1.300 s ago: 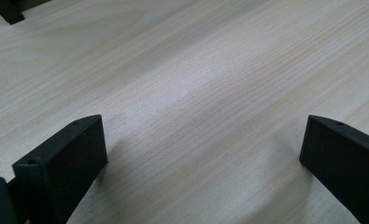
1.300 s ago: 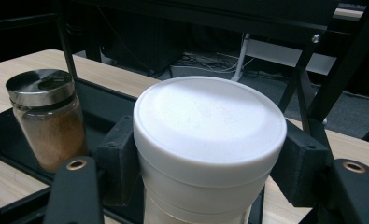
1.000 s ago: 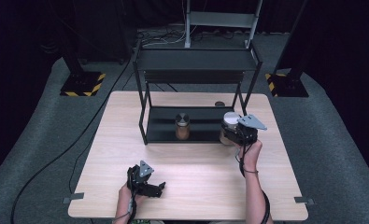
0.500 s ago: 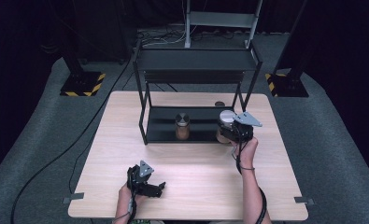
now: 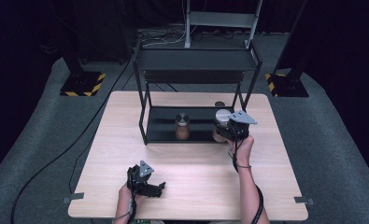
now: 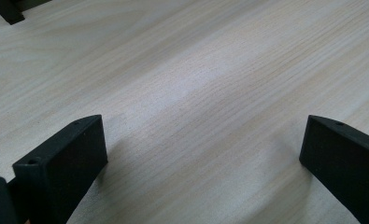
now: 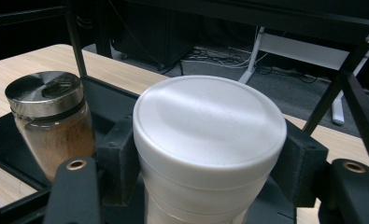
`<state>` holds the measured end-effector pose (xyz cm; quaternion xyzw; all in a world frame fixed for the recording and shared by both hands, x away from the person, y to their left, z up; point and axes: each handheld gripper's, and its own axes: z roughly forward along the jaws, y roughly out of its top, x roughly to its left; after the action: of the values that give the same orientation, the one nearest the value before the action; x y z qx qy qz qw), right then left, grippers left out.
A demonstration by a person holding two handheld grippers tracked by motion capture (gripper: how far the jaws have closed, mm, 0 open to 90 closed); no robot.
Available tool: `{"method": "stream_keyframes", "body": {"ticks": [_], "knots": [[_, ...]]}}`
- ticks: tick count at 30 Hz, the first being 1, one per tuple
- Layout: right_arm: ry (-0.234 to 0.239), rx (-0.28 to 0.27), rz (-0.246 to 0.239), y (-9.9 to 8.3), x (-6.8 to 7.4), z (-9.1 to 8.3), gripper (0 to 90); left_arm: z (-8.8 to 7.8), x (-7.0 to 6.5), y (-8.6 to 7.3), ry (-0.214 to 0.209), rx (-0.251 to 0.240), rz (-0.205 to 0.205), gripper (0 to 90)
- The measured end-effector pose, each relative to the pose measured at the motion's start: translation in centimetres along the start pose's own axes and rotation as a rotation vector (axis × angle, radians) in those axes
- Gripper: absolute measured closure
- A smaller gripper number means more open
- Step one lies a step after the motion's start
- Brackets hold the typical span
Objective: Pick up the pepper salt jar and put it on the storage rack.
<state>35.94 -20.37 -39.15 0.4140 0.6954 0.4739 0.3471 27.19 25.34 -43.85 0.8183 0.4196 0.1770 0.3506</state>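
My right gripper (image 5: 225, 130) is shut on a white-lidded jar (image 5: 222, 115), held upright at the right end of the black rack's lower shelf (image 5: 163, 115). In the right gripper view the jar (image 7: 210, 121) sits between the two black pads (image 7: 119, 154), which press on its sides. A glass spice jar (image 5: 182, 126) with a metal lid and brown powder stands on the same shelf, to the left of the held jar; it is also in the right gripper view (image 7: 51, 121). My left gripper (image 5: 157, 188) rests low near the table's front edge, open and with nothing between its jaws (image 6: 201, 154).
The black two-level rack (image 5: 196, 60) stands at the back middle of the wooden table (image 5: 196, 177). A small brown round thing (image 5: 219, 103) lies behind the rack at the right. Cables and stand bases lie on the floor beyond.
My right gripper has edged slightly left toward the rack with the white-lidded jar in it. The left gripper has stayed put.
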Motion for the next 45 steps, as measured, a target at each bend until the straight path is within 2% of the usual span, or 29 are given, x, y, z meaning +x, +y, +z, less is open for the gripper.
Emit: {"method": "stream_keyframes", "body": {"ticks": [45], "knots": [[0.068, 0.012, -0.013, 1.0, 1.8, 3.0, 32.9, 0.0, 0.0, 0.0, 0.0, 0.0, 0.0, 0.3]]}}
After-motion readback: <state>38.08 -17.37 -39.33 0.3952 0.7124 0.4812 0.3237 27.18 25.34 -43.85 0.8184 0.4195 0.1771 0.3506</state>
